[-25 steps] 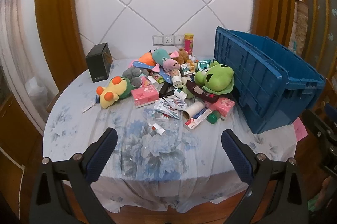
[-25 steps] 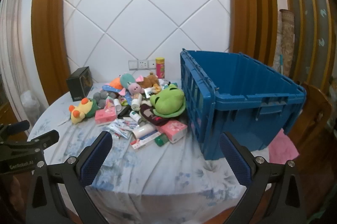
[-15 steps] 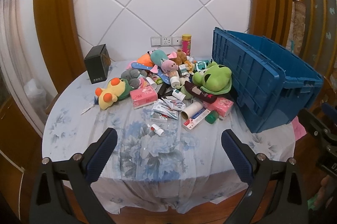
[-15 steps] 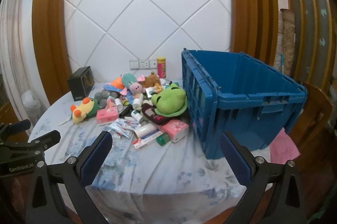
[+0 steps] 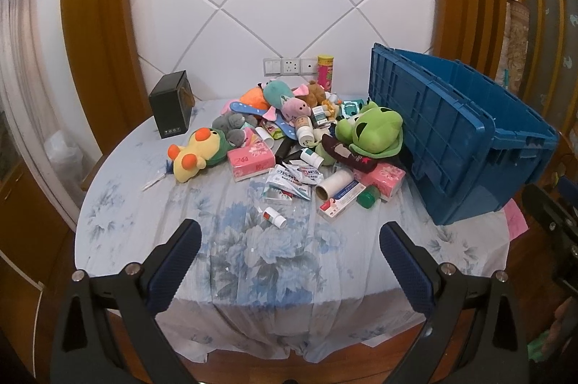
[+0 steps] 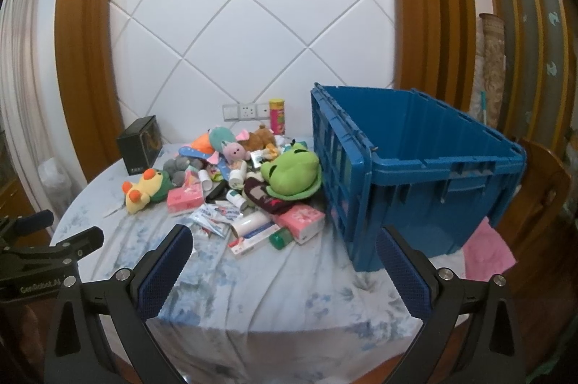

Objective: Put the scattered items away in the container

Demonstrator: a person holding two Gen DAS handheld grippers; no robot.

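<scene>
— Two tools, both spread wide and holding nothing: the left tool [image 5: 289, 257] and the right tool [image 6: 283, 263] hang over the near edge of the table [image 5: 119, 203], well short of the pile.

— Any writing you can read?

— Only "GenRobot.AI" in white on the left tool's arm, seen from the right wrist view. The flat white-and-red box [image 5: 337, 201] and the sachets [image 5: 292, 180] carry print, but it is too small to read.

— How does the container look?

— A blue crate [image 6: 433, 189], deep, ribbed walls, open top, standing on the right of the table. Its inside shows nothing from these angles.

— And the scattered items?

— Heaped just left of the crate. A green frog plush [image 5: 372, 131] lies nearest its wall, with a pink tissue pack [image 5: 383, 178] in front. Another pink tissue pack [image 5: 251, 162] sits beside a yellow duck plush [image 5: 195, 158]. A white roll [image 5: 334, 185] and a green cap [image 5: 368, 196] lie by the flat box. One small white bottle with a red band [image 5: 274, 216] lies alone, nearest the left tool. A black box [image 5: 171, 109] stands apart at the back left; a yellow-and-pink can [image 5: 325, 73] stands upright by the wall sockets [image 5: 289, 66].
</scene>
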